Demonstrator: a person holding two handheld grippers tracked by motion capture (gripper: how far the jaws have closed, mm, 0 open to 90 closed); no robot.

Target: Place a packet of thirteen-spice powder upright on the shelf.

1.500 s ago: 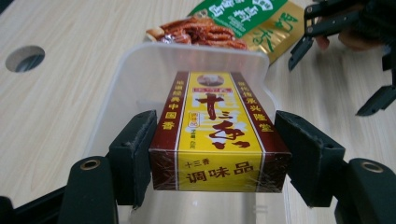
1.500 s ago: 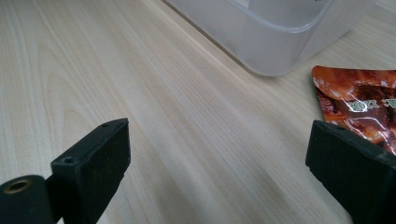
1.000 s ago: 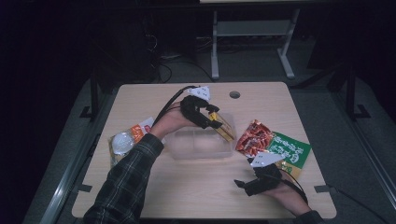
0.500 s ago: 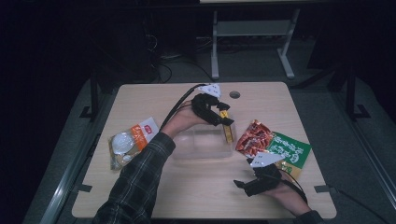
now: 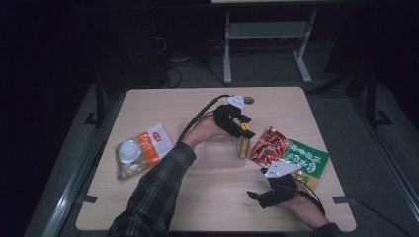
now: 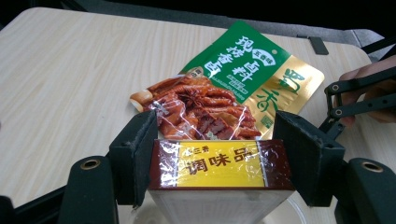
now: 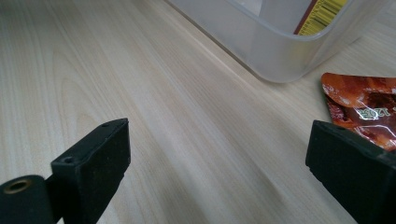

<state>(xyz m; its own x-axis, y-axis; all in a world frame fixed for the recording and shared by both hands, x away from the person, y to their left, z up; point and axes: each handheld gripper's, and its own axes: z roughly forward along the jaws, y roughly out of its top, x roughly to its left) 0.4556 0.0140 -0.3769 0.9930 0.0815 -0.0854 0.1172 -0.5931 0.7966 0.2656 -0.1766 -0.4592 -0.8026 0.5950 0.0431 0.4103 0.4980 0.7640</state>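
The left tool (image 6: pixel 212 154) is clenched on a seasoning box (image 6: pixel 219 170), its pads pressing the box's two narrow sides. In the high view the box (image 5: pixel 243 147) hangs upright over the 3 o'clock end of a clear plastic container (image 5: pixel 217 160) at the middle of the counter (image 5: pixel 197 106). Just beside the container at 3 o'clock lies a red snack packet (image 5: pixel 268 145), overlapping a green and gold seasoning pouch (image 5: pixel 304 162). The right tool (image 7: pixel 219 168) rests low on the counter at 5 o'clock, its jaws released and wide apart with bare wood between them. A white and orange food pouch (image 5: pixel 141 150) lies well apart at 9 o'clock.
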